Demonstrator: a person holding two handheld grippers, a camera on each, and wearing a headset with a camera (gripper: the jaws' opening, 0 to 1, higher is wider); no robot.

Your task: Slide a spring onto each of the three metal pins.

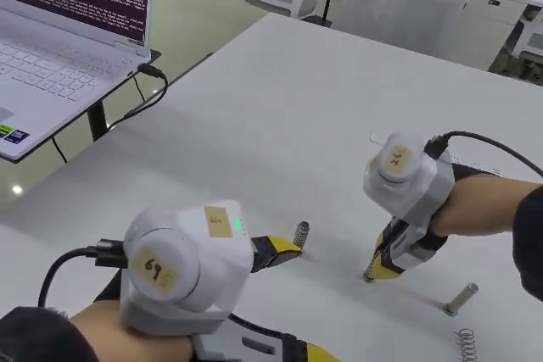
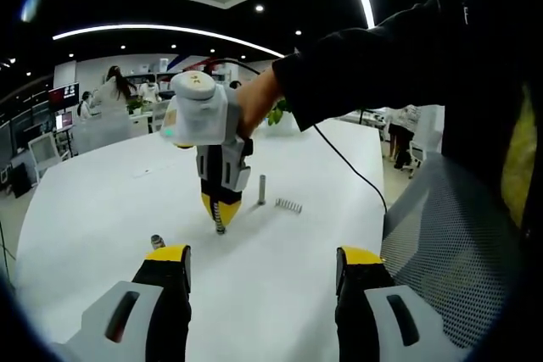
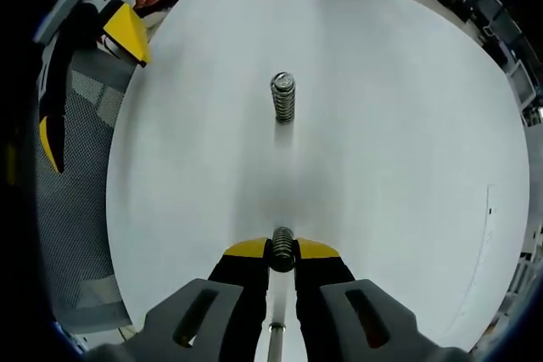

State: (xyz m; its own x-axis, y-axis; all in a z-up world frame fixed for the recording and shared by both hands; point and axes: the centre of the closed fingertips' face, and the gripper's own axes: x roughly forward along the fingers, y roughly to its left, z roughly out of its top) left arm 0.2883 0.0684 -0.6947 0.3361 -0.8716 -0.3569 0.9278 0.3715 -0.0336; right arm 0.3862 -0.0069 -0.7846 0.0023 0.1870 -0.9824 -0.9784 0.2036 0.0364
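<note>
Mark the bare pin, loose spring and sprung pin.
Bare silver metal pin (image 1: 462, 297), head view, mid-shaft.
Loose grey wire spring (image 1: 466, 343), head view, middle coils.
Spring-covered silver pin (image 3: 283, 97), right gripper view, coils.

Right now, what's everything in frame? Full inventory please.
sprung pin: 1, grey metal, upright on the table ahead of the left gripper
bare pin: 1, grey metal, on the table right of the right gripper
loose spring: 1, grey, lying near the bare pin
held spring: 1, grey, in the right jaws, low at the table
table: 1, white
laptop: 1, white, screen on, far left
cable: 1, black, plugged into the laptop
left gripper: 1, white with yellow tips, jaws open
right gripper: 1, same colours, jaws shut on the held spring
</note>
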